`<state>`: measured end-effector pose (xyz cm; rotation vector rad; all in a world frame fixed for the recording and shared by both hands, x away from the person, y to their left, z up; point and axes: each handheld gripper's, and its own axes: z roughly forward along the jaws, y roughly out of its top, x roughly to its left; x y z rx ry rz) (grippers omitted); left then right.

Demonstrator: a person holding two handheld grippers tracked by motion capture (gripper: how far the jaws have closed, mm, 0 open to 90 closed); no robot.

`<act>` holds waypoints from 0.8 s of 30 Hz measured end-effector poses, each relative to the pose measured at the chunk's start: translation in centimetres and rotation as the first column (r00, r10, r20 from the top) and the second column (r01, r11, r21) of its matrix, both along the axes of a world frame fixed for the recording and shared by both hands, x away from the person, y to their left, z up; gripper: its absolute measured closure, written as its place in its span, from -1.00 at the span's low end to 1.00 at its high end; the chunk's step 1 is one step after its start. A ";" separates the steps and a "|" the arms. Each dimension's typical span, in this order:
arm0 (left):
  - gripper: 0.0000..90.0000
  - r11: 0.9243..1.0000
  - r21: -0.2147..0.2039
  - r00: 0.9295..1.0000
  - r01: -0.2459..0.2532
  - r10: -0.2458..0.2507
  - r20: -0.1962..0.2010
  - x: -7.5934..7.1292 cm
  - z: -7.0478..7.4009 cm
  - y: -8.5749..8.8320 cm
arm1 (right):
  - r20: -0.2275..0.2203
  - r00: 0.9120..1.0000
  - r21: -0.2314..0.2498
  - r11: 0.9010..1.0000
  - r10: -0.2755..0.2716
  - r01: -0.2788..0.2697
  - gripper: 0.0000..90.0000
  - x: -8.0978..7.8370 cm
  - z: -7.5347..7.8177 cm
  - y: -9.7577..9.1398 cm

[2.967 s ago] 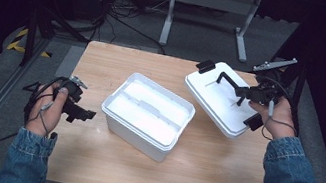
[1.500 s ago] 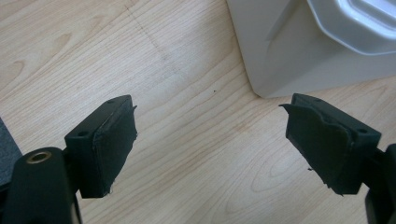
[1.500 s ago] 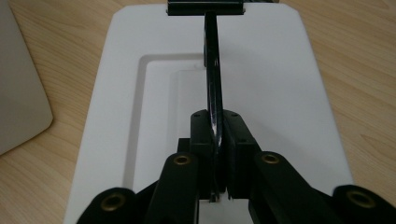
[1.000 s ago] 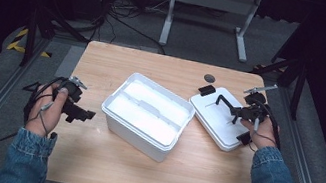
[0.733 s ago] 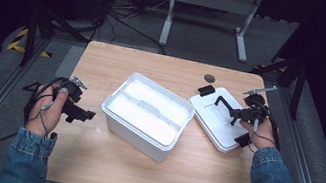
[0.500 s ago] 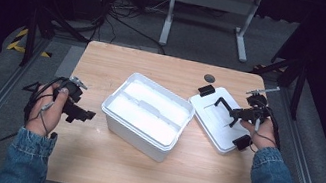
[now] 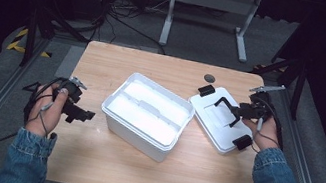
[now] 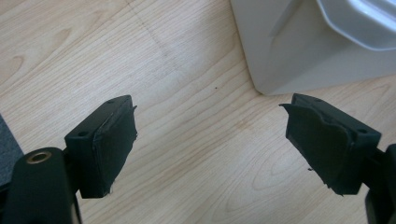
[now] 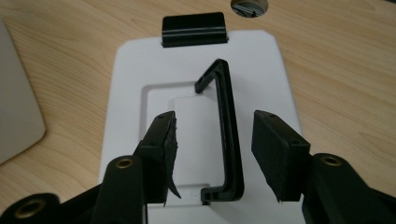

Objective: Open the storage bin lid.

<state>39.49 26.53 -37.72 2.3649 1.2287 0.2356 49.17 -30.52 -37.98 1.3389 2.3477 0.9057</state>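
Two grippers spread | left gripper (image 8: 210,144) wide over table (image 7: 154,70) beside white box (image 7: 147,114) | right gripper (image 9: 212,149) straddling lid (image 9: 130,84) handle (image 9: 229,135), ungripped

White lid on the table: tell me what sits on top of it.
On the white lid: a raised black carry handle and black latches at its ends. The right tool straddles the handle, jaws open. What lies beneath the lid is covered.
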 end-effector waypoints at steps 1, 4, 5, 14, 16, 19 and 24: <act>-0.62 1.000 0.001 1.000 0.003 -0.003 -0.005 -0.2 0.0 0.0 | 0.008 1.000 0.002 1.000 0.008 -0.008 0.12 -0.1 0.2 0.1; -0.62 1.000 -0.002 1.000 -0.009 0.009 -0.007 -0.7 -0.1 0.2 | 0.035 0.999 0.019 0.999 0.038 -0.038 0.12 -0.8 1.2 0.5; -0.62 1.000 0.001 1.000 -0.008 0.008 -0.008 -0.9 -0.1 0.3 | 0.041 0.998 0.020 0.999 0.043 -0.044 0.11 -1.0 1.4 0.6; -0.62 1.000 0.004 1.000 -0.017 0.017 -0.014 -2.0 -0.1 0.7 | 0.059 0.991 0.054 0.991 0.121 -0.125 0.11 -3.7 3.6 1.6; -0.62 1.000 0.006 1.000 -0.009 0.009 -0.010 -2.0 -0.1 0.8 | 0.057 0.988 0.057 0.988 0.142 -0.145 0.12 -4.4 3.9 2.0; -0.62 1.000 0.006 1.000 -0.015 0.015 -0.010 -2.1 0.0 0.7 | 0.059 0.984 0.066 0.982 0.171 -0.174 0.11 -5.5 4.2 2.5; -0.62 1.000 0.005 1.000 -0.013 0.013 -0.014 -2.0 0.0 0.4 | 0.066 0.974 0.082 0.971 0.218 -0.223 0.11 -7.0 4.4 3.1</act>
